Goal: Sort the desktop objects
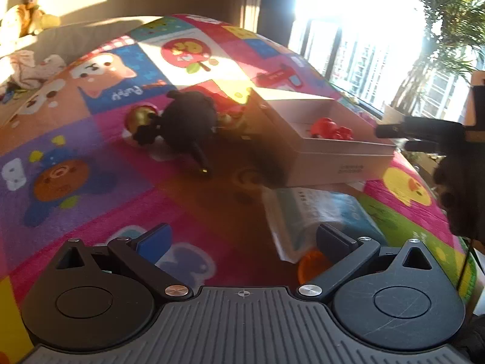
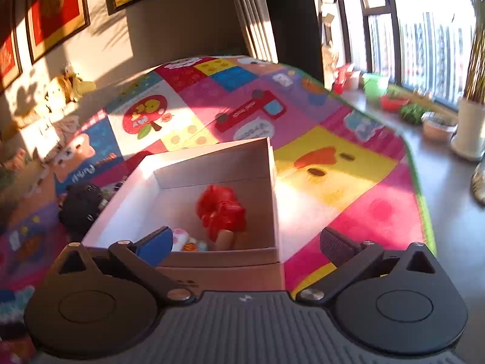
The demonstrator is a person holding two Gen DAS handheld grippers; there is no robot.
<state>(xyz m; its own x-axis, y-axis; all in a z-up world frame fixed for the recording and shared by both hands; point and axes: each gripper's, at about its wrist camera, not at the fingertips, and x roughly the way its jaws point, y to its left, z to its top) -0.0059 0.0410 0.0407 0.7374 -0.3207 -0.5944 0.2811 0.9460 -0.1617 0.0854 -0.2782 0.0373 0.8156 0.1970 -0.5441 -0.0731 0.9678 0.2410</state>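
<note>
1. White cardboard box (image 2: pixel 212 163), open at the top, sits on the bright patchwork cartoon play mat (image 2: pixel 333 157). The right wrist view looks straight down into it, while the left wrist view sees the same box (image 1: pixel 330 154) from the side, to the right of centre.
2. Only the right wrist view shows the small pale toy with orange spots (image 2: pixel 185 241) in the box's near corner. It lies just beside the red plastic figure (image 2: pixel 222 210), which the left wrist view catches as a red lump (image 1: pixel 329 127) over the rim.
3. Only the left wrist view shows the blue-and-white printed packet (image 1: pixel 315 215) lying in front of the box, and the orange translucent ball (image 1: pixel 312 265) half hidden behind the left gripper's right finger.
4. The black round-bodied toy (image 1: pixel 188 121) lies left of the box; it is blurred and dark, so its shape is hard to read. A gold and red ball (image 1: pixel 141 118) peeks out behind it.
5. The left gripper (image 1: pixel 242 242) has its fingers spread wide with nothing between them, above bare mat.
6. The right gripper (image 2: pixel 245 245) is likewise spread wide and holding nothing, over the box's near wall.
7. To the right of the box the mat lies bare up to its green edge (image 2: pixel 424 212), with grey floor (image 2: pixel 448 200) beyond.
</note>
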